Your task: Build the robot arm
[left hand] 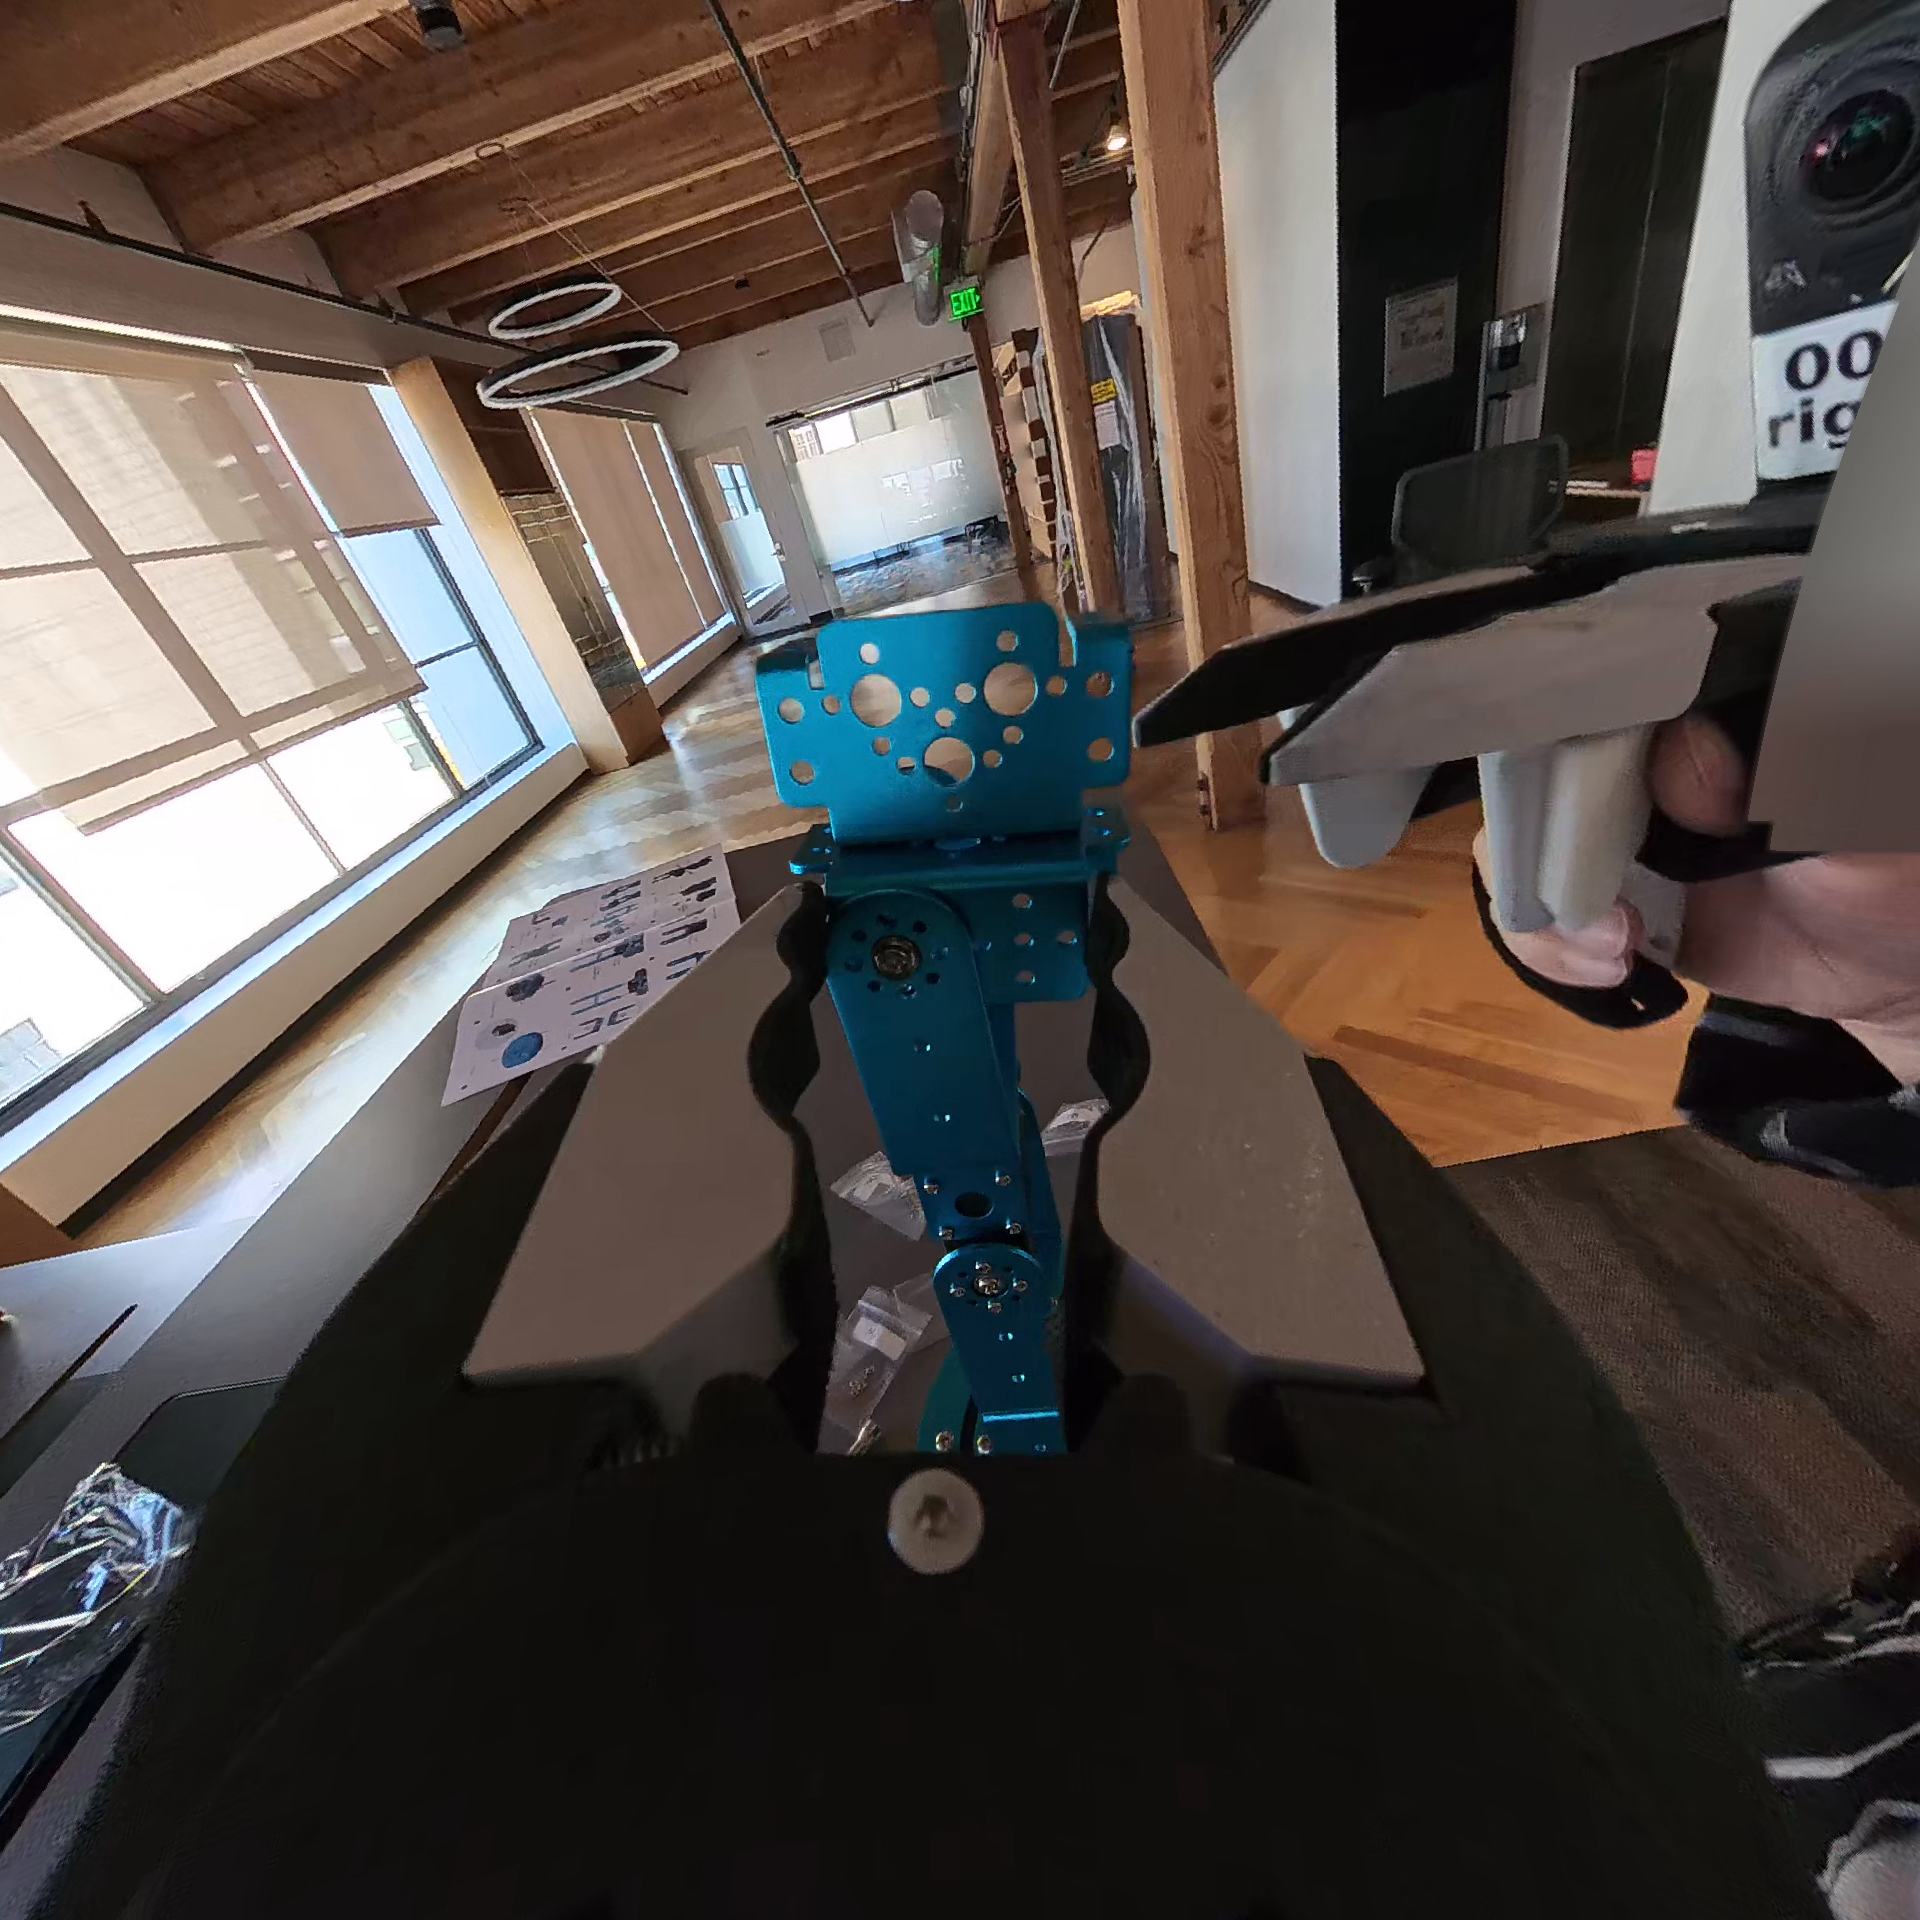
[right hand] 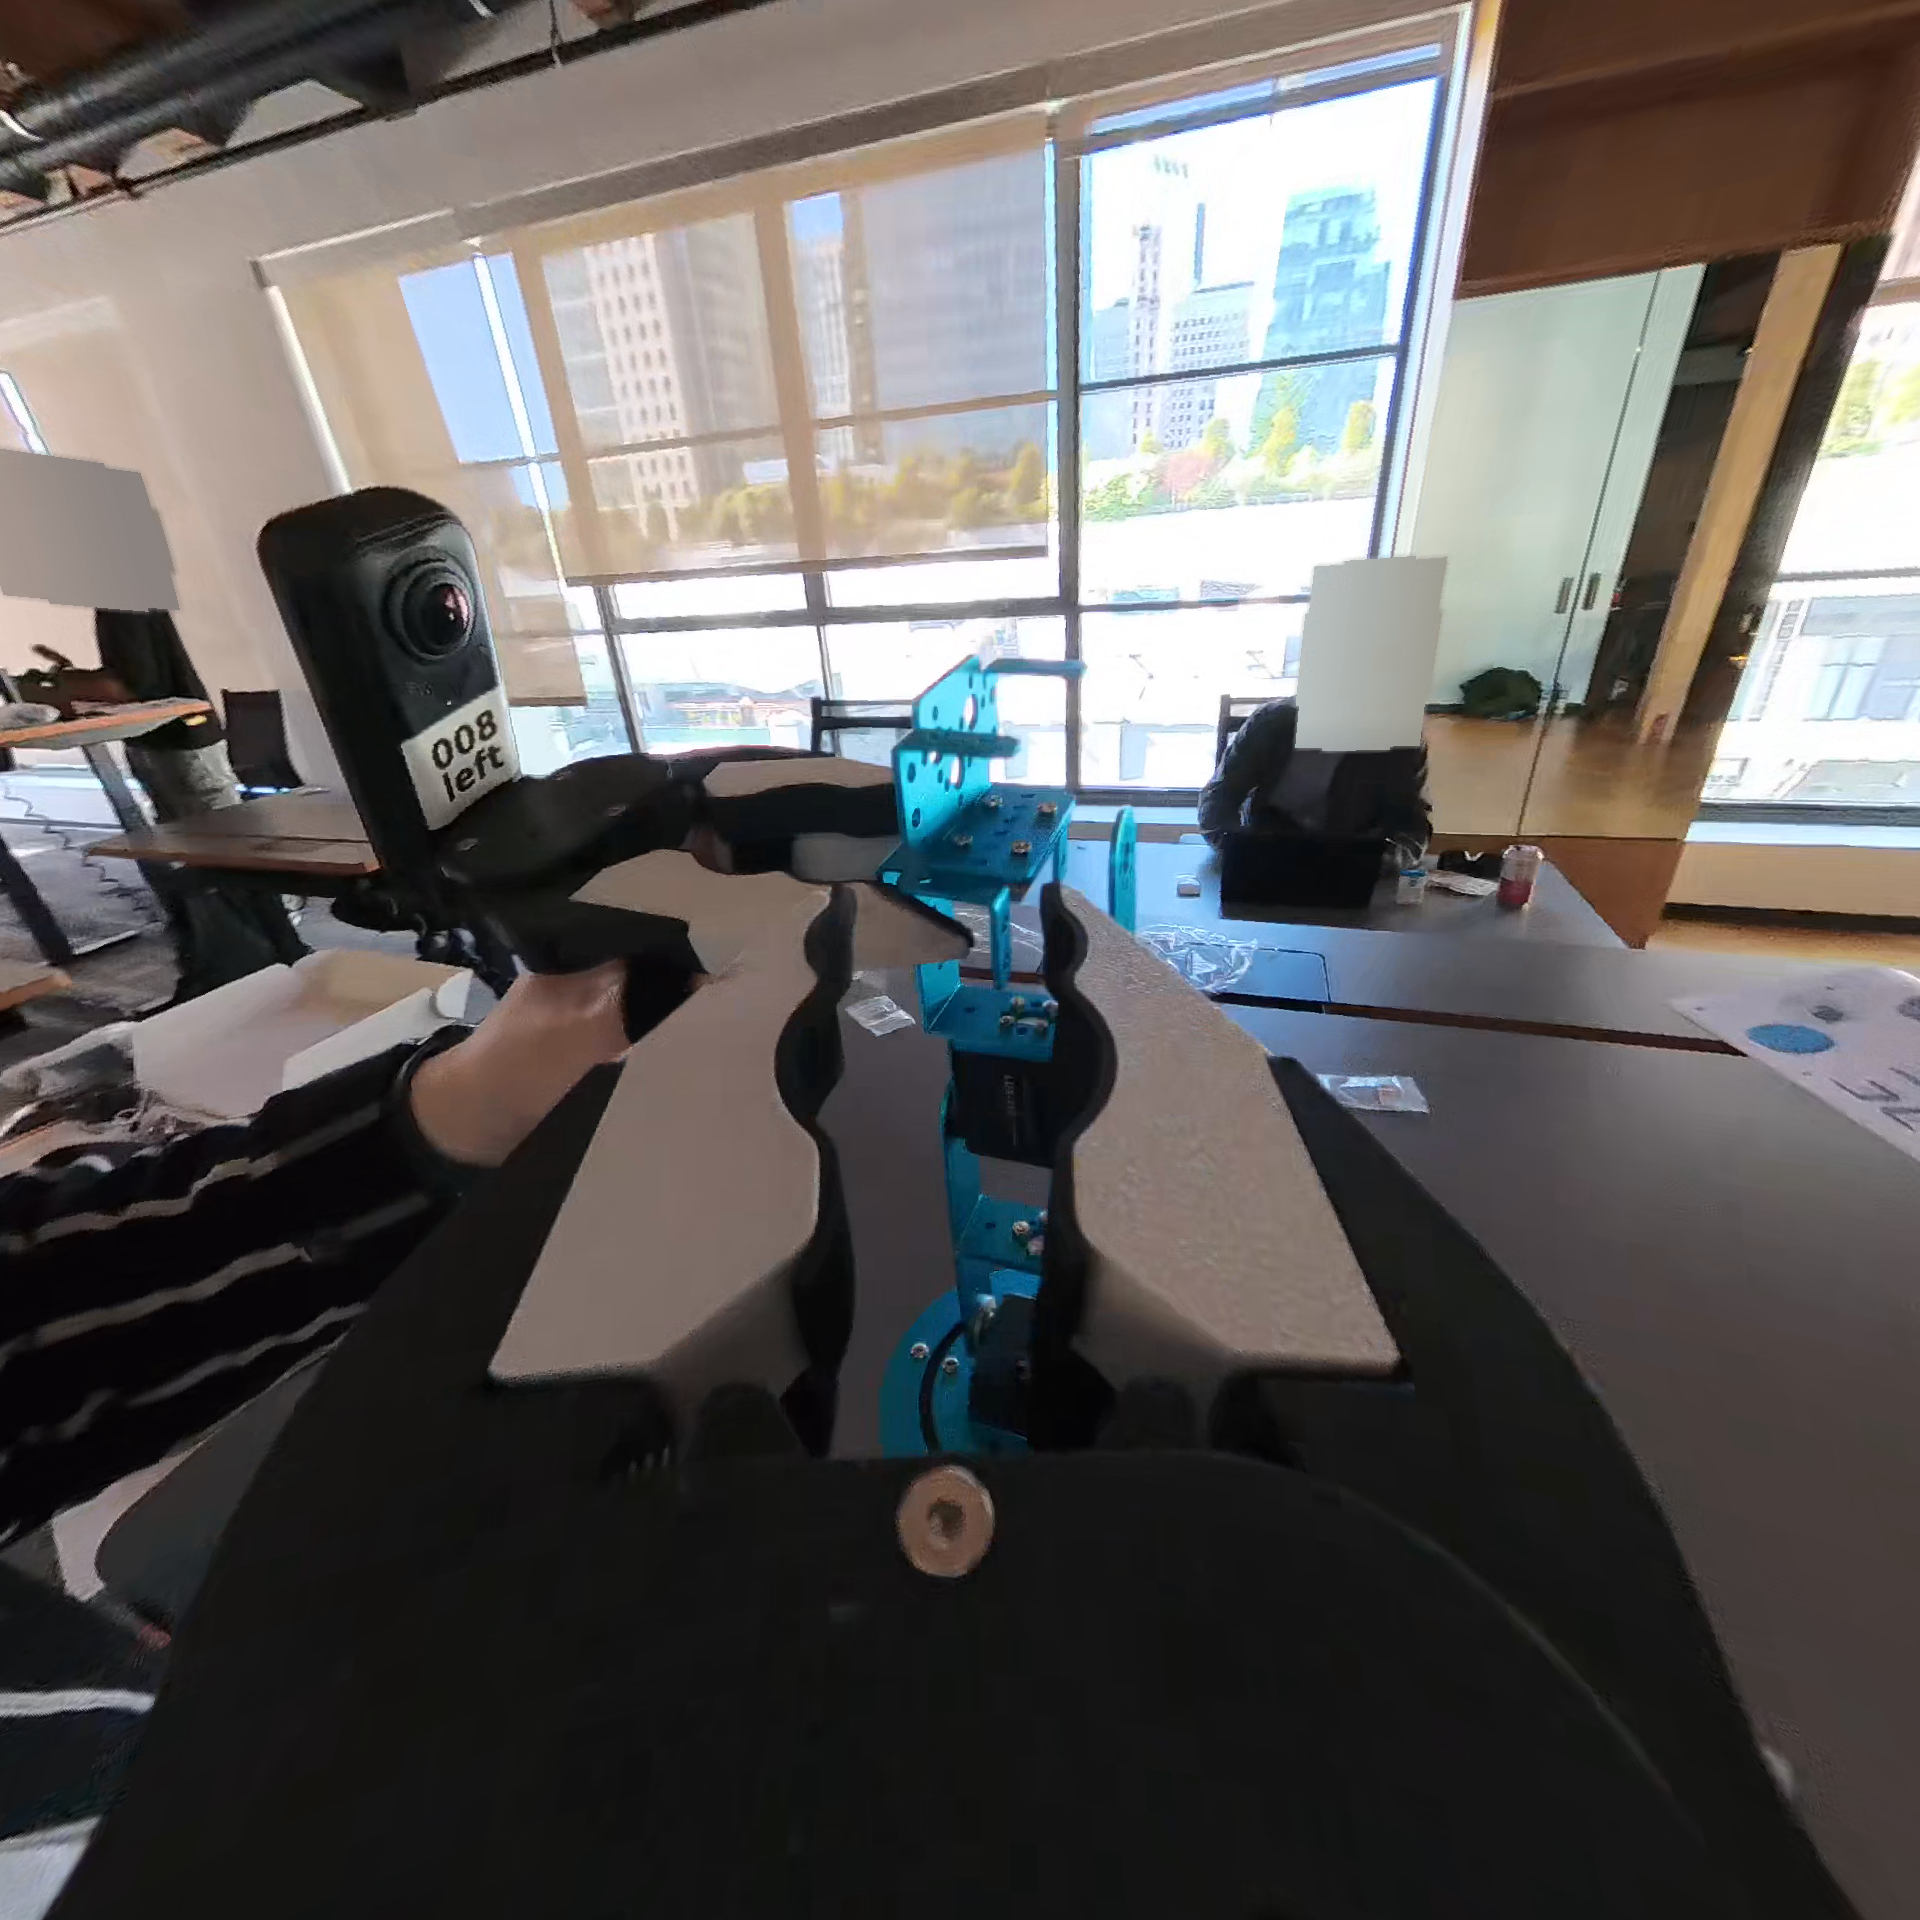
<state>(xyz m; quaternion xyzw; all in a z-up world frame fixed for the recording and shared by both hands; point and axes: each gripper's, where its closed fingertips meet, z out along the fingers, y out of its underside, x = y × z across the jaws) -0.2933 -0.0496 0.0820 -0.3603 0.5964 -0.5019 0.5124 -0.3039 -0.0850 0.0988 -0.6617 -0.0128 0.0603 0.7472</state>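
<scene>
The blue perforated-metal jointed arm assembly (left hand: 940, 894) stands upright on the dark table (right hand: 1558, 1143), its round base partly hidden behind my right fingers. My left gripper (left hand: 945, 935) pinches its upper bracket from both sides. My right gripper (right hand: 945, 914) is spread, the assembly's column between its fingers, apparently untouched. Small clear plastic bags of hardware (left hand: 878, 1340) lie near the base. A white printed instruction sheet (left hand: 613, 966) lies farther off, its print too small to make out. Each gripper's black camera (right hand: 416, 644) carries a white label.
</scene>
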